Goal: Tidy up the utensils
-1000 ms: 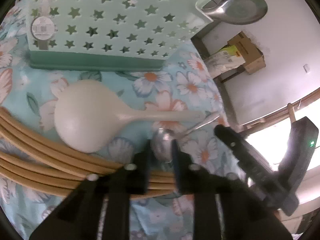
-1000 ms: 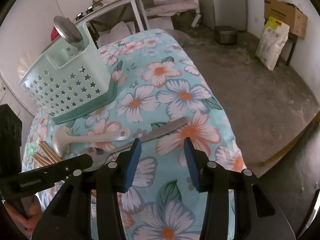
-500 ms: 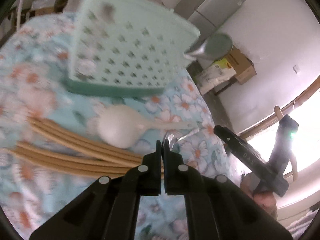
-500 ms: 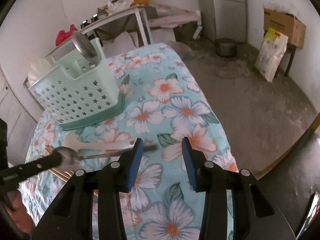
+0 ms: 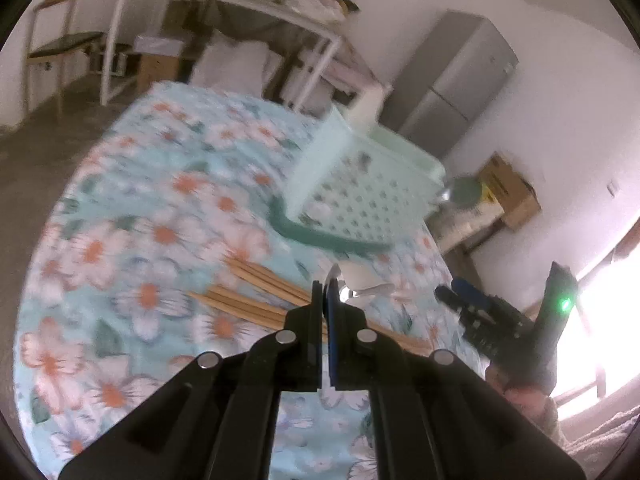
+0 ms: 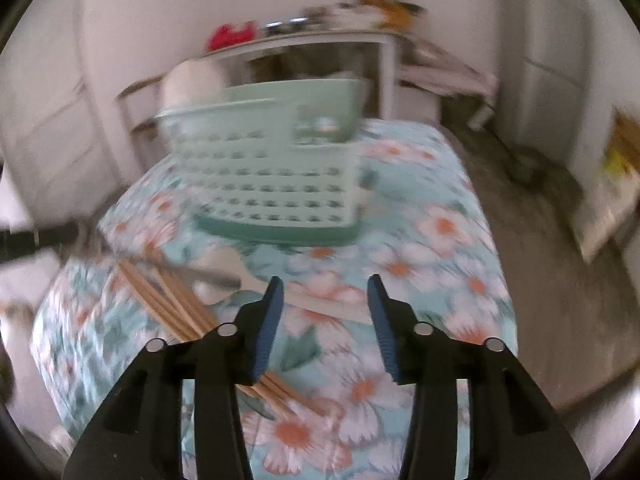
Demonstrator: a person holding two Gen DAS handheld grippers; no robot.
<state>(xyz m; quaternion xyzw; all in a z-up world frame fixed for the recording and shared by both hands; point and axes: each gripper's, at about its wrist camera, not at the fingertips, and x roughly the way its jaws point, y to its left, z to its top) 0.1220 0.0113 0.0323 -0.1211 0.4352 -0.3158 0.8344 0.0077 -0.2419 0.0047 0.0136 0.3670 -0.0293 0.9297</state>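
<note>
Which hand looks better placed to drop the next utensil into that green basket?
Left. Its gripper is shut on a metal spoon and points toward the basket. The right gripper is open with nothing between its fingers, above the tablecloth.

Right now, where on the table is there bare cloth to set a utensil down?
Left of the chopsticks and the basket, the tablecloth lies bare to its far edge. So does the strip right of the basket toward the floor-side edge. It is crowded between basket and chopsticks, where the white spoon lies by the left gripper.
</note>
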